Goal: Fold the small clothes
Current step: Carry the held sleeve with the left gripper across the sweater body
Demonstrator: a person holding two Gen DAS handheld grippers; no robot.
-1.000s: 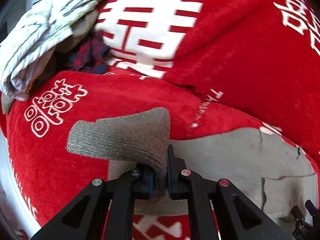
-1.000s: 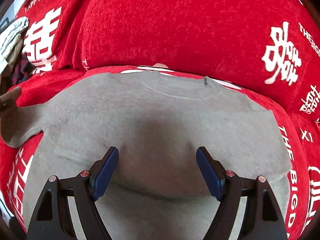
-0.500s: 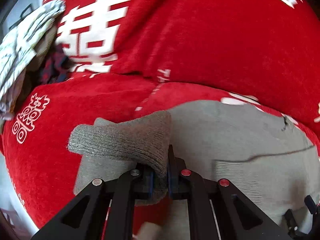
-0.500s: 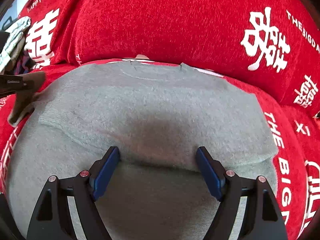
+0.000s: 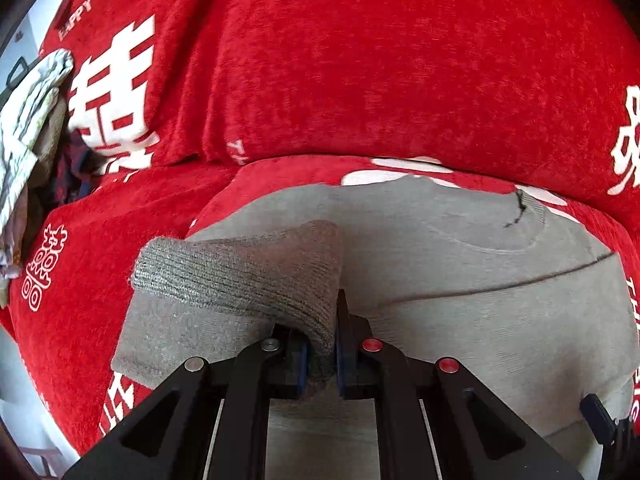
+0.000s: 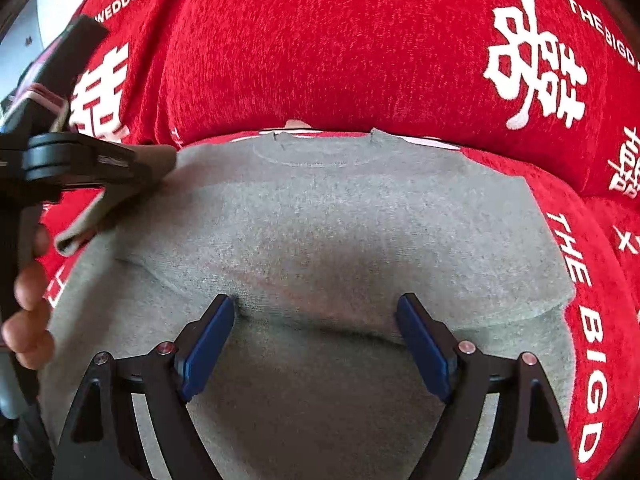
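Now the grey sweater [image 6: 344, 216] lies flat on the red sofa cover [image 6: 320, 52], L gripper [image 5: 322, 354] w/ jaws clenched on its ribbed sleeve cuff [image 5: 240, 276] lifted over the body, R gripper [image 6: 316, 344] jaws released near the hem.

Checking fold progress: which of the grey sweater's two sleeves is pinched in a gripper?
The left sleeve: the left gripper is shut on its ribbed cuff, lifted above the grey sweater. The right sleeve lies flat; the right gripper is open.
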